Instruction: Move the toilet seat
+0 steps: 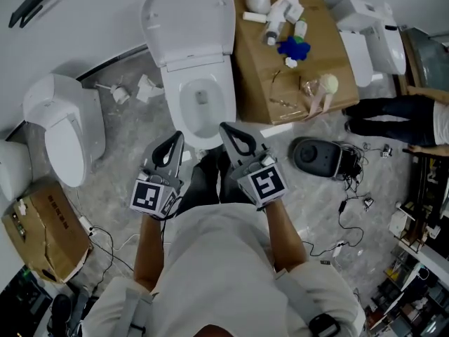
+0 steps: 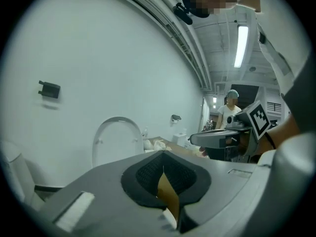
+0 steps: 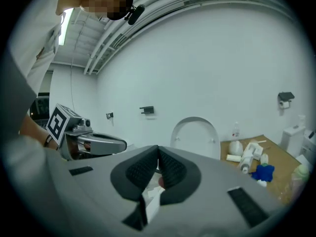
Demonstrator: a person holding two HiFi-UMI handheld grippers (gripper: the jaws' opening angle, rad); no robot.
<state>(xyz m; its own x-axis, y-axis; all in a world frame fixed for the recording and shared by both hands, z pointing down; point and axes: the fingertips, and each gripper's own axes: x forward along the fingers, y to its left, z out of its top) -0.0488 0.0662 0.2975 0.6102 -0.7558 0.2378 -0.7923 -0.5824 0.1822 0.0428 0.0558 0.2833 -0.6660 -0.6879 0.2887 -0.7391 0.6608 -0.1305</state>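
grey speckled floor (image 1: pixel 119 195) lies below me, white wall (image 1: pixel 84 20) ahead. toilet seat (image 1: pixel 188 21) looks, as far as i can tell, folded up against that wall above the bowl (image 1: pixel 201 107), long axis upright, rounded end on top. my left fingers (image 1: pixel 172 149) and right fingers (image 1: pixel 237 139) are clenched on nothing, side by side near the bowl's front rim, pointing toward it.

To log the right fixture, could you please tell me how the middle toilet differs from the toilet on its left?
The middle toilet has its lid raised, so its bowl is open; the left toilet has its lid shut. The middle toilet points straight down the head view, while the left toilet is turned at an angle to it. Both are white.
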